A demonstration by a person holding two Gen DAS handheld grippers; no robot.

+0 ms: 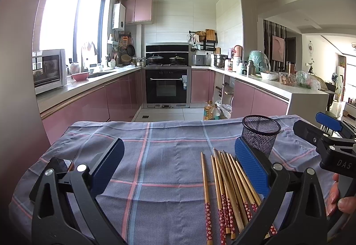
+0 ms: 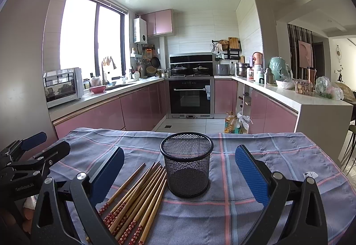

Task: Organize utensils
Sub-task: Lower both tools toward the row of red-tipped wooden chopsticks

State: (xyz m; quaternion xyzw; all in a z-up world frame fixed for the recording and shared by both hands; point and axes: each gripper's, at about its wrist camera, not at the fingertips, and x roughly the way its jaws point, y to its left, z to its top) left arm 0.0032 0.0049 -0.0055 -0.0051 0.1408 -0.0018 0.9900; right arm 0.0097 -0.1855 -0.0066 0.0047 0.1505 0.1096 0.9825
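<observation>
Several wooden chopsticks (image 1: 224,187) with red flowered ends lie in a loose bundle on the checked cloth; they also show in the right wrist view (image 2: 138,196). A black mesh cup (image 2: 187,167) stands upright and empty just right of them; in the left wrist view the cup (image 1: 260,133) stands behind my left gripper's right finger. My left gripper (image 1: 180,169) is open and empty above the cloth, left of the chopsticks. My right gripper (image 2: 180,173) is open and empty, its jaws standing either side of the cup, short of it.
The table is covered by a grey-blue cloth (image 1: 155,156) with pink and blue lines. A dark phone (image 1: 60,165) lies at its left edge. Behind is a kitchen with pink cabinets (image 1: 93,107), an oven (image 1: 166,87) and oil bottles (image 2: 231,122) on the floor.
</observation>
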